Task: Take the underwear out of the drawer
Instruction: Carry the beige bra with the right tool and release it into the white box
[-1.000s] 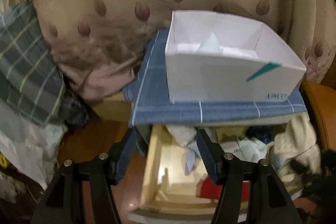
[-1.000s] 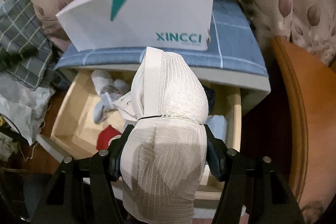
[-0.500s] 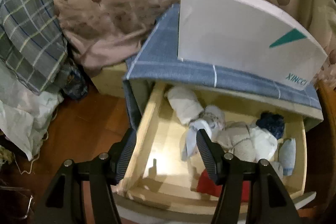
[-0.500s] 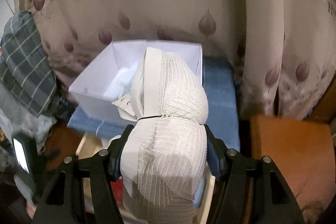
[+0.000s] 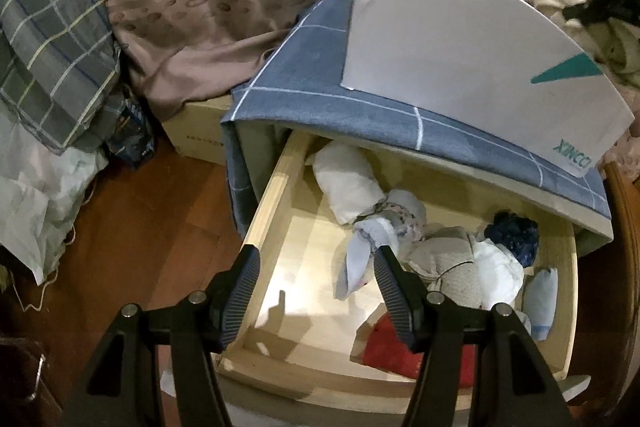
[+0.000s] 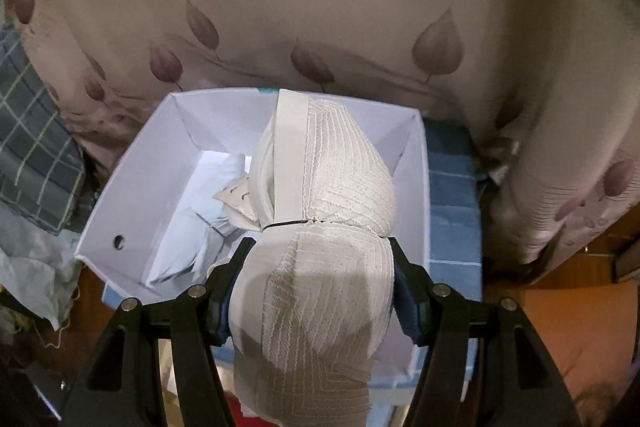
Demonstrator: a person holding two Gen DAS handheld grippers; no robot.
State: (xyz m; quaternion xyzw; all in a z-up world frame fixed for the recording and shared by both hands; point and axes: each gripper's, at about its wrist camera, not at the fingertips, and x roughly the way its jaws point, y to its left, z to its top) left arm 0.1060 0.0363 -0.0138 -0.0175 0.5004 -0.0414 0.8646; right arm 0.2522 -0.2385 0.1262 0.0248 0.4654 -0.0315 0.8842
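In the left wrist view the wooden drawer [image 5: 276,195] stands pulled open, with several rolled garments inside: a white roll [image 5: 348,187], a pale blue piece [image 5: 356,267], a cream bra [image 5: 452,263], a dark blue bundle [image 5: 514,235] and a red piece [image 5: 392,347]. My left gripper [image 5: 316,267] is open and empty above the drawer's left half. My right gripper [image 6: 318,259] is shut on a folded cream bra [image 6: 320,227] and holds it over the open white box [image 6: 132,203], which has pale garments [image 6: 208,211] inside.
The white box [image 5: 460,39] sits on a blue checked cloth [image 5: 312,75] covering the cabinet top. A leaf-print curtain [image 6: 320,7] hangs behind. Plaid fabric [image 5: 52,39] and a white bag [image 5: 36,195] lie at the left on the wooden floor [image 5: 140,235].
My right gripper has carried the cream bra up from the drawer to above the white box. My left gripper has dropped down and closer over the open drawer.
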